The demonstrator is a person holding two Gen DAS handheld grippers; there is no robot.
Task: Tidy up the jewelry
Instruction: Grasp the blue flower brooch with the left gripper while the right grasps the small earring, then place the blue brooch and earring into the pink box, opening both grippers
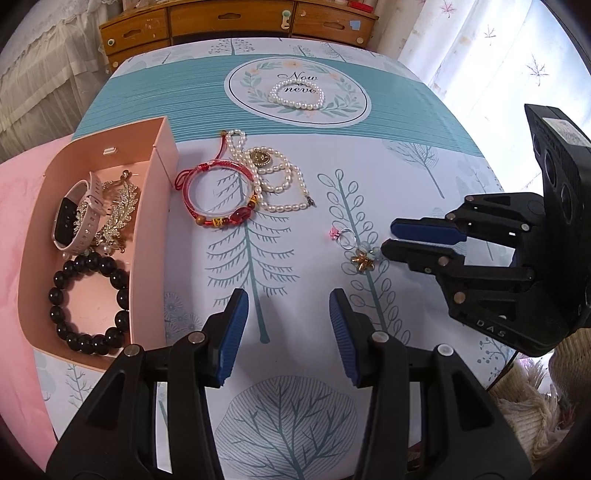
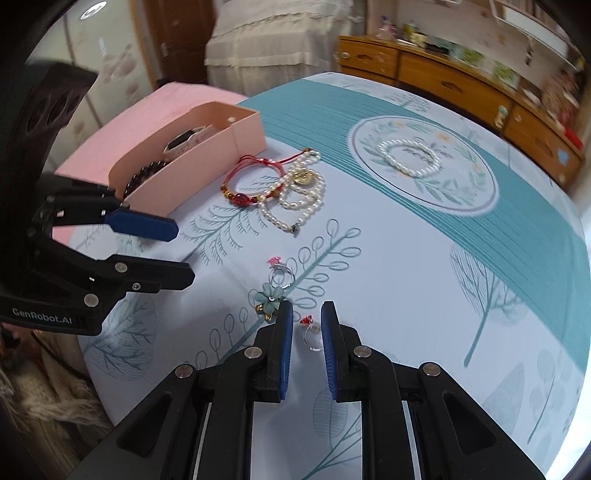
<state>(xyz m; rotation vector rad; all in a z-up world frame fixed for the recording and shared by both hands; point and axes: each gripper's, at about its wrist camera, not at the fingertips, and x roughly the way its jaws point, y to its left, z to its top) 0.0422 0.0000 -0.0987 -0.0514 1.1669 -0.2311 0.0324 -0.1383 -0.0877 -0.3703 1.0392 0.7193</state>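
A small silver ring with a red stone [image 2: 310,330] lies on the tree-print cloth. It shows in the narrow gap of my right gripper [image 2: 306,308], whose pads do not press it. Just left of it are a pale green flower ornament [image 2: 269,297] and a pink-stone ring [image 2: 279,273]. My left gripper [image 1: 288,306] hovers open and empty over bare cloth beside the pink box [image 1: 162,206]. The box holds a watch [image 1: 74,218], a leaf brooch [image 1: 122,206] and a black bead bracelet [image 1: 88,299]. The right gripper [image 1: 388,238] hides the red-stone ring in the left wrist view.
A red cord bracelet [image 1: 218,195] and a pearl necklace with a gold pendant [image 1: 277,181] lie tangled right of the box. A pearl bracelet [image 1: 295,94] sits on the round emblem farther back. A wooden drawer chest [image 1: 236,18] stands behind the table, pink fabric [image 1: 14,221] on its left.
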